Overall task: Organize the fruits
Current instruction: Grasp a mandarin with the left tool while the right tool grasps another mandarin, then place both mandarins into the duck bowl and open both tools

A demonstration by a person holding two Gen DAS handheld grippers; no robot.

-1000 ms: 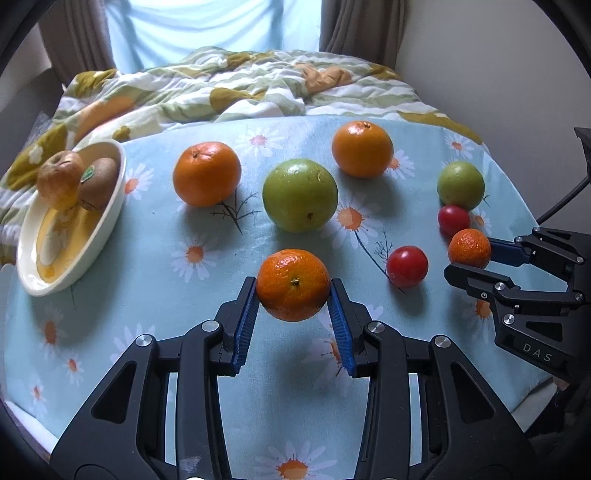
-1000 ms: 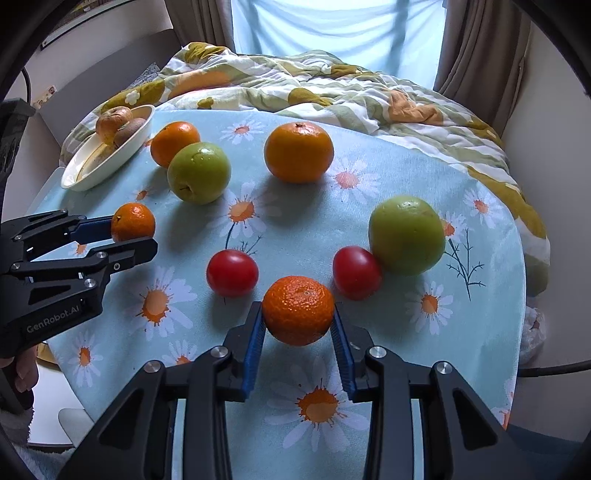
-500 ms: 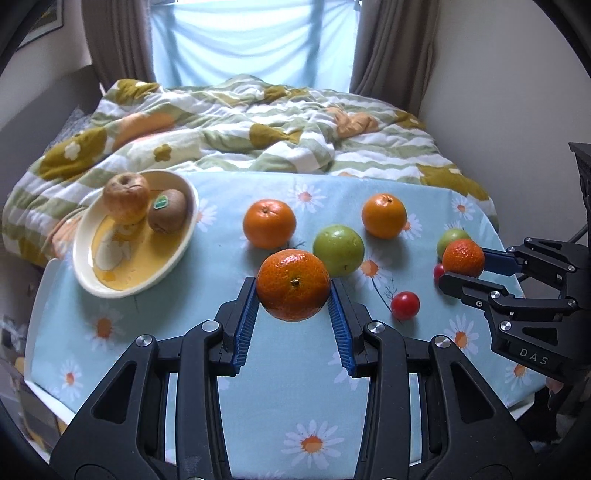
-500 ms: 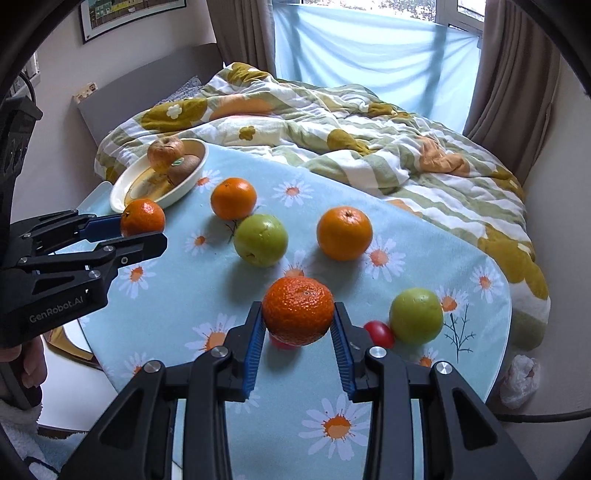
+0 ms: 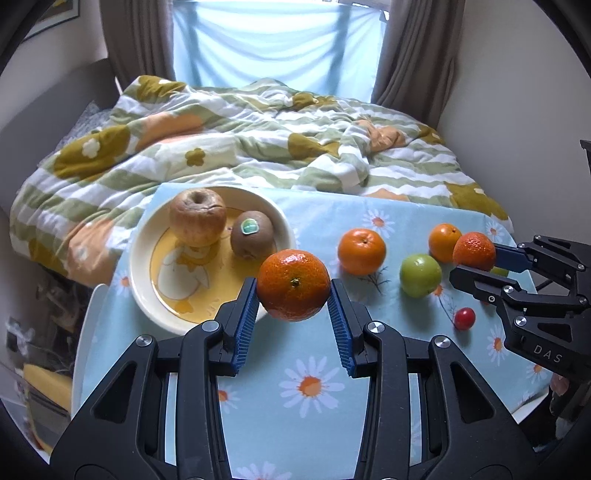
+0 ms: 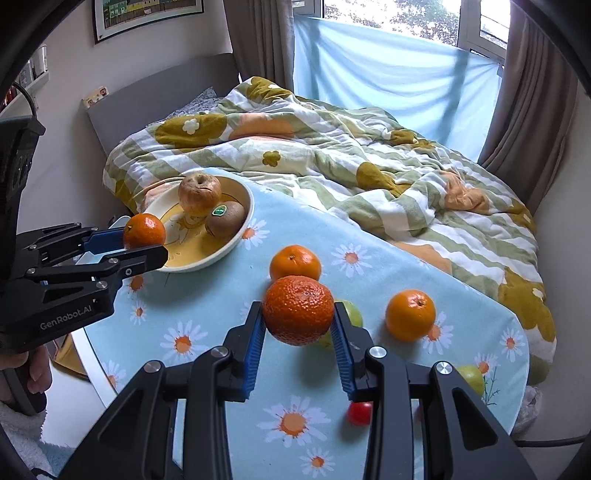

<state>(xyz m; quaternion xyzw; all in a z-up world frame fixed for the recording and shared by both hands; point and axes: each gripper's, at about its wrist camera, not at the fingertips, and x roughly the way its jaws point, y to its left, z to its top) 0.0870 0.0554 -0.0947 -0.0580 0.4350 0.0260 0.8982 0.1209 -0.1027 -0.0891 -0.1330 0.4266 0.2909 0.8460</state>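
**2 mandarins held above the fruit-covered tabletop**

Left wrist view: the left tongs (image 5: 293, 295) are pinching a mandarin (image 5: 293, 285) between blue pads, hanging just in front of the plate (image 5: 147, 284). This view is showing the plate's interior from above, with a wrinkled apple (image 5: 197, 217) and a stickered kiwi (image 5: 252, 235) side by side, and a cherry tomato (image 5: 464, 318) in full. The right tongs (image 5: 476, 266) are appearing at the right edge, gripping a second mandarin (image 5: 474, 251).

Right wrist view: the right tongs (image 6: 298, 325) are clamping that rough-skinned mandarin (image 6: 297, 309), which is partly hiding a green fruit (image 6: 352, 313); only here are a framed picture (image 6: 147, 14) and a grey headboard (image 6: 162, 88) showing. The left tongs (image 6: 147, 242) are holding their mandarin over the plate's near rim.

Surface and room: a daisy-print cloth (image 5: 314, 387) is covering the tabletop; 2 oranges (image 5: 361, 251) (image 5: 444, 242) and a green apple (image 5: 421, 275) are resting on it. A bed with a floral quilt (image 5: 258, 140) is lying behind, under a curtained window (image 5: 273, 40).

Change over 0.5 s: both tongs are sitting higher, their grips unchanged, and the left mandarin is now closer to the plate.
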